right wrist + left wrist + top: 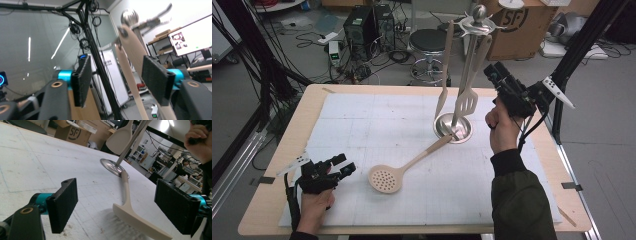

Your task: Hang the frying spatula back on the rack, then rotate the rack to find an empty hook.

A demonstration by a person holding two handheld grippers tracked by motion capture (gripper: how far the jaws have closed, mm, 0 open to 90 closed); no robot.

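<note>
Your right hand-held gripper (492,71) is raised beside the utensil rack (472,30), jaws parted, gripping nothing; handles blur. Your left hand-held gripper (343,164) rests open on the table (272,165), near the skimmer (387,178).

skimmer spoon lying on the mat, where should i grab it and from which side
Grip the skimmer spoon at mid-handle, coming straight down from above with the jaws across the handle's width. The handle is slim and lies flat on the mat, its tip against the rack's round base, while the perforated bowl is too broad. The open left hand-held gripper is nearest.
</note>
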